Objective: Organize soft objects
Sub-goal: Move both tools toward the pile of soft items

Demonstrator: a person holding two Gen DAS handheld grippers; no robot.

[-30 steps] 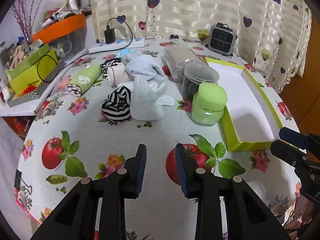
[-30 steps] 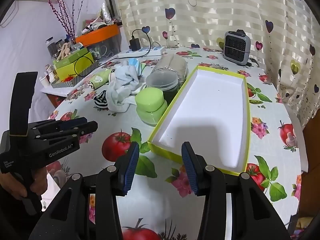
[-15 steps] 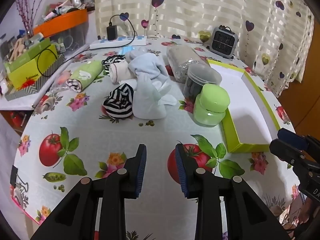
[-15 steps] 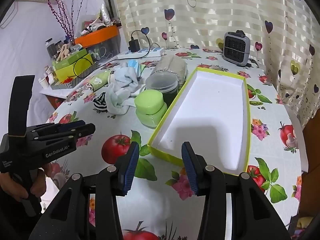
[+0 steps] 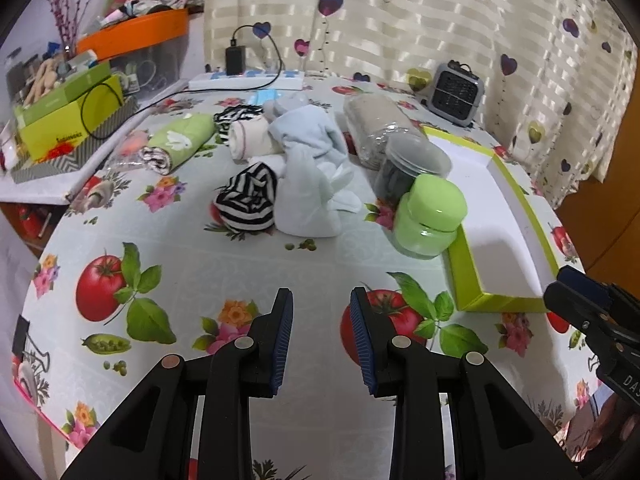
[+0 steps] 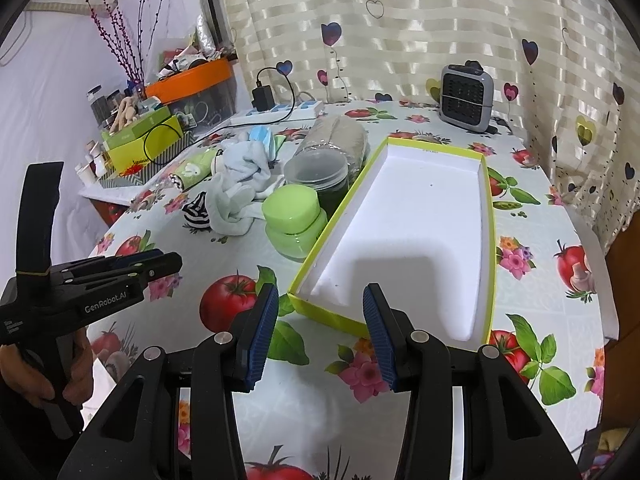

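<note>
From my left camera, the left gripper [image 5: 321,322] sits at lower centre, jaws parted a moderate way with nothing between them, above the fruit-print counter [image 5: 192,264]. The soft things lie mid-frame: a striped sock ball [image 5: 248,199] touching a heap of pale blue cloth [image 5: 310,172], behind them a cream roll [image 5: 250,140] and a green rolled cloth [image 5: 182,142] to the upper left. Right of the heap a green-lidded jar [image 5: 430,216] stands against a clear jar [image 5: 410,170], and both sit between the cloths and the lime-edged tray [image 5: 466,276]. A bagged beige roll [image 5: 378,128] lies behind the jars.

In my right camera, the right gripper [image 6: 323,334] is at lower centre, jaws wide and empty, just over the tray's near edge [image 6: 332,316]. The left tool shows at the left edge in a hand [image 6: 40,376].

Since a second ago the left view has shifted slightly, with the cloths now a little lower in frame; the right view looks unchanged.

I cannot make out the clear jar's dark contents, and the right gripper in my left camera is cut off at the right edge.
</note>
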